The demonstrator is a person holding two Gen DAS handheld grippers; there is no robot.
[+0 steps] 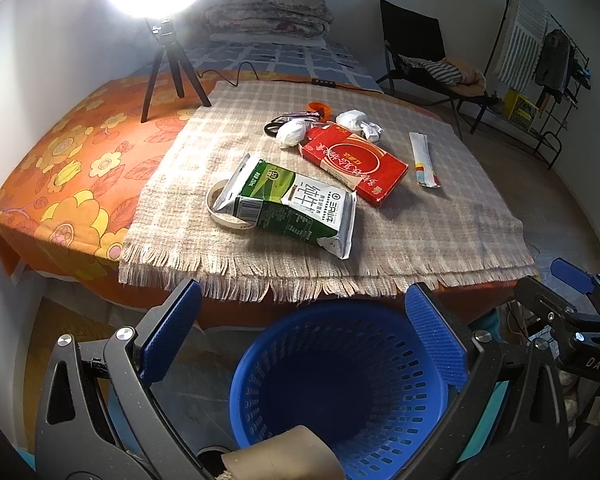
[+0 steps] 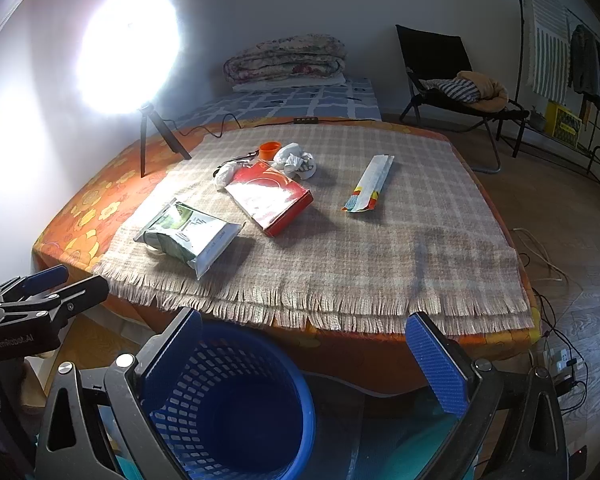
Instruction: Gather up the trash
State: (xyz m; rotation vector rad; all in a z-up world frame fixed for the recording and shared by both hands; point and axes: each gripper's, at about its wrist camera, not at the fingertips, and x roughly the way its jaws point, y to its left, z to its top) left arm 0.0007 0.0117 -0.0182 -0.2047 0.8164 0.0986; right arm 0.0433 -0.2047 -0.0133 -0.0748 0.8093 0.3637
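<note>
A flattened green milk carton lies near the front of the checked cloth, on a tape ring. Behind it lie a red box, crumpled white paper wads, an orange cap and a long wrapper. A blue mesh basket stands on the floor below the table edge. My left gripper is open over the basket. My right gripper is open, holding nothing, beside it.
A ring light on a tripod stands at the table's back left, with a cable running across. A folding chair and a clothes rack stand to the right. Cables and a power strip lie on the floor.
</note>
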